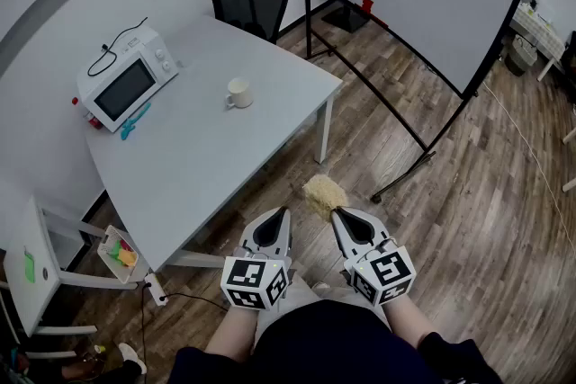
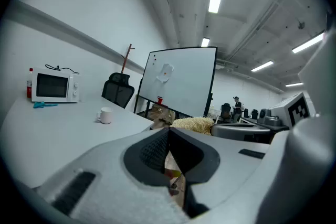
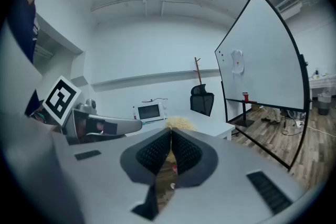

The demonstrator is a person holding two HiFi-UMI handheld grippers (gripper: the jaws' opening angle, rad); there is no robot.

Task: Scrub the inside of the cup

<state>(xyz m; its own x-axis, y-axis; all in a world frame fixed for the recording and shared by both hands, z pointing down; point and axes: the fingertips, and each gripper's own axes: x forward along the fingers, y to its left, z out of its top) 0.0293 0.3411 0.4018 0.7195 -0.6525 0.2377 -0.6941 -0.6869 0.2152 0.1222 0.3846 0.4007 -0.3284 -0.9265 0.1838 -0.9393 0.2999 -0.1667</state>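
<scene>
One white cup (image 1: 238, 93) is sitting upright on the table (image 1: 198, 166), well apart from both grippers. The right gripper (image 1: 337, 213) is pinching a straw-coloured scrub pad (image 1: 324, 196), jaws closed on it. The left gripper (image 1: 284, 212) is closed and carrying nothing. Best move, I'd judge: the left opens and steadies the cup before the pad goes in. Counting: one cup, one pad, two grippers, one microwave (image 1: 123, 79).

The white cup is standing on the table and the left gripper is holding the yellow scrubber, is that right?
Not quite. The scrubber is held by the right gripper, not the left. The right gripper view shows its fingers closed on the yellow fibres, while the left gripper is shut on nothing. The white cup does stand on the table.
</scene>
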